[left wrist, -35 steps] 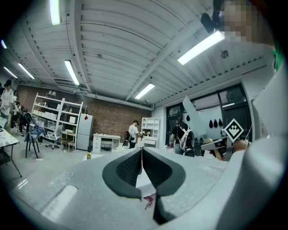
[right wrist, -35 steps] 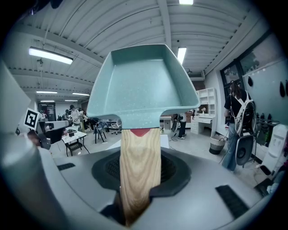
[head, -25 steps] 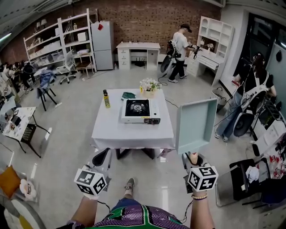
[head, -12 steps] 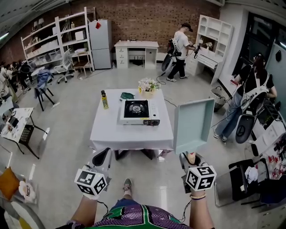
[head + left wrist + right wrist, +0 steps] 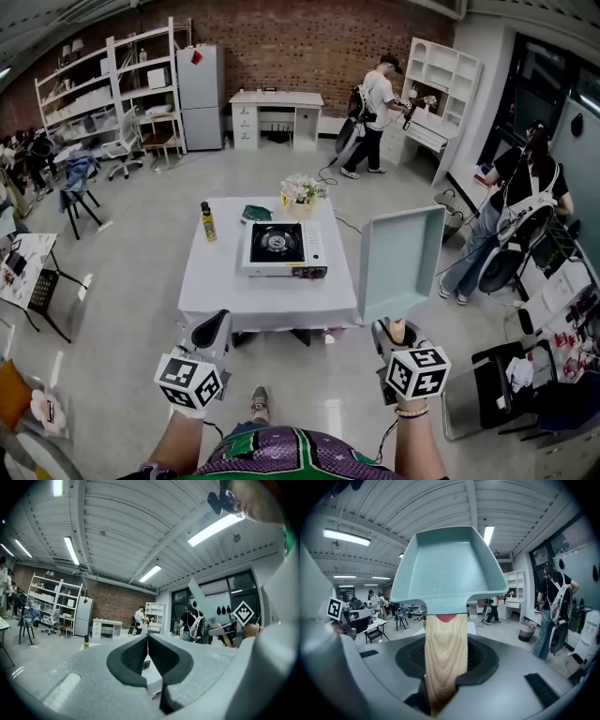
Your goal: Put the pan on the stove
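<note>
A pale blue square pan [image 5: 398,262] with a wooden handle [image 5: 444,653] stands upright in the air to the right of the table, its inside facing me. My right gripper [image 5: 392,334] is shut on that handle, which runs up between the jaws in the right gripper view to the pan [image 5: 449,569]. A portable gas stove [image 5: 278,248] sits in the middle of the white-clothed table [image 5: 267,292], to the left of the pan and beyond it. My left gripper [image 5: 212,330] is held low at the left, shut with nothing in it; its pads [image 5: 140,654] meet.
On the table's far edge are a yellow bottle [image 5: 207,222], a green cloth [image 5: 256,213] and a flower arrangement [image 5: 301,191]. A person [image 5: 379,98] stands by the white shelf at the back; another person [image 5: 511,211] with a backpack stands at the right. Chairs and desks line the left side.
The table, the stove and the room have shifted left and slightly up in the head view. Both grippers keep their places, the pan still upright in the right one.
</note>
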The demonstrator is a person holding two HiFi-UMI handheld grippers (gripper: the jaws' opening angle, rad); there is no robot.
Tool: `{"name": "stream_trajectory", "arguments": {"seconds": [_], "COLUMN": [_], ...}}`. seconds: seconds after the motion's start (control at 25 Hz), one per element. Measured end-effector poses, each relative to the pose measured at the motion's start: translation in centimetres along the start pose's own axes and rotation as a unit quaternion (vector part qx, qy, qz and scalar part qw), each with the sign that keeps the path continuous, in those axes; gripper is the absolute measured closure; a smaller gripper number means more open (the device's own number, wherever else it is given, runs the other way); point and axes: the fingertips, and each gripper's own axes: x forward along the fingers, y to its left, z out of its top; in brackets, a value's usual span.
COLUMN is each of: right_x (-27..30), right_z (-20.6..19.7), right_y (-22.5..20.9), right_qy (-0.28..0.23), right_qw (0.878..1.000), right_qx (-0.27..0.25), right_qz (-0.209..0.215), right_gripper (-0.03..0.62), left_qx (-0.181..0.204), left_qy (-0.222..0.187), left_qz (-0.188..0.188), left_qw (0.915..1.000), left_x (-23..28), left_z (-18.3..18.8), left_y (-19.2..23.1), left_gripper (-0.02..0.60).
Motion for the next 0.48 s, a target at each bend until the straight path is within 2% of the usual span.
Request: {"name": "stream_trajectory", "arguments": {"seconds": [0.48], "right_x": [6.0], "right_z": [3.0], "right_y": [-0.5], "right_qy": [0.003], "right_qw": [1.000], "right_qx": [-0.018], "right_qz": [0.003], "right_gripper": [0.471], "left_qx": [-0.014], "left_qy": [0.007], "left_qz": [0.003], "left_qw": [0.9999], "left_x": [5.3], "left_z": [-0.5], "left_y": [3.9], "left_gripper": [0.563]}}
